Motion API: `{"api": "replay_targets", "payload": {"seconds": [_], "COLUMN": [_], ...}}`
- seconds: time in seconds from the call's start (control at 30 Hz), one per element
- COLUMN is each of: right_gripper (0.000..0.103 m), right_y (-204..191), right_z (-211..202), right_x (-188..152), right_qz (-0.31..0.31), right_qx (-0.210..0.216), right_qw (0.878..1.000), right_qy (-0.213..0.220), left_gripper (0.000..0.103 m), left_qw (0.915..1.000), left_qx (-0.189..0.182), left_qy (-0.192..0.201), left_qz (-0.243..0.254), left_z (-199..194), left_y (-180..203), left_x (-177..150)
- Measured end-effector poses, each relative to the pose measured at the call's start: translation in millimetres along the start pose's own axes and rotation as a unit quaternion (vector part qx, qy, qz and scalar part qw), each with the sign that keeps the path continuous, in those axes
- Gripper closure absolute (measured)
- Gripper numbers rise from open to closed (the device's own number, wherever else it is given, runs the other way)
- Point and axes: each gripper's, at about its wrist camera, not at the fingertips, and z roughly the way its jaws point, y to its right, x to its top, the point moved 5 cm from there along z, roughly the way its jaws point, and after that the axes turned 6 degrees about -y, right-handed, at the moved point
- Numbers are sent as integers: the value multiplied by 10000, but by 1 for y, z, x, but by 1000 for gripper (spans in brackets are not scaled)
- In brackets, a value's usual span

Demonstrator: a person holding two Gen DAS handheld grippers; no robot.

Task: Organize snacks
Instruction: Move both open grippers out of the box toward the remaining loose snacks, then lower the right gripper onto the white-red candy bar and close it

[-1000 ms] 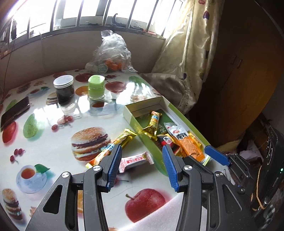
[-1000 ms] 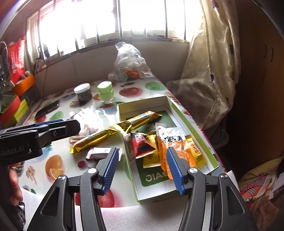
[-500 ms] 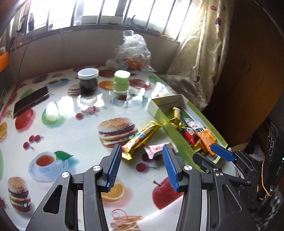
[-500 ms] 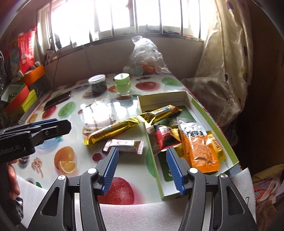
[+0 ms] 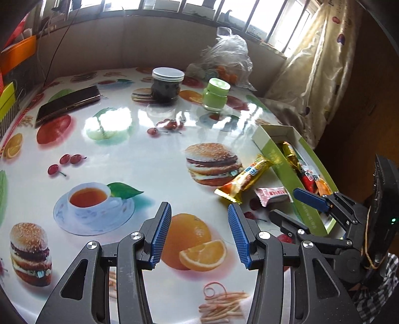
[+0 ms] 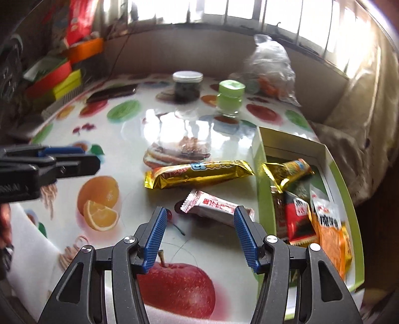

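Tablecloth [image 5: 104, 154] showing off white gloss printed with burgers, oranges, cherries — gold bar [image 6: 199, 173] gleaming mid-frame, pink-white packet [image 6: 217, 206] below it, box [image 6: 261, 174] glowing lime green at right.

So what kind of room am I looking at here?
Probably a home dining nook: a table under a food-print cloth by a barred window with a patterned curtain, jars and a phone lying about.

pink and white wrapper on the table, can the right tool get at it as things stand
Probably yes: the pink and white wrapper lies flat just ahead of the open right tool, nothing between them; the green box wall sits close beside it.
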Motion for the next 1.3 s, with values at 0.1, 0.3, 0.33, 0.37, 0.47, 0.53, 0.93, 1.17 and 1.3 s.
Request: {"api": "replay_targets", "payload": {"seconds": [0.1,0.3,0.33,0.37,0.47,0.53,0.93,1.17,1.3], "right_gripper": [47,46,46,46,46,46,47,72,84], "right_y": [-1,11,12,13,13,14,12,22,26], "right_z": [10,19,22,26,35,39,31,28,24], "right_x": [4,14,14,13,12,10,-2,-5,-7], "right_qz": [-407,-708,-733,-756,-796,-693,140,633,767], "right_qx": [4,39,60,121,231,319,607,379,300], "right_qw": [9990,9969,9965,9959,9943,9939,9955,9957,9956], "right_qy": [-179,-343,-406,-485,-668,-794,-720,-553,-454], "left_gripper": [54,54,54,54,54,54,54,54,54], "left_qw": [10000,9998,9998,9997,9996,9996,9995,9996,9995], "left_qx": [-26,-52,-63,-74,-81,-85,-86,-94,-123], "left_qy": [-12,-107,-123,-139,-167,-179,-256,-256,-267], "left_qz": [-45,-163,-173,-186,-197,-213,-178,-52,75], "left_z": [2,11,12,13,16,17,23,25,28], "left_y": [-6,-16,-16,-17,-18,-19,-17,-10,-1], "left_x": [1,2,2,2,2,2,5,11,16]}}
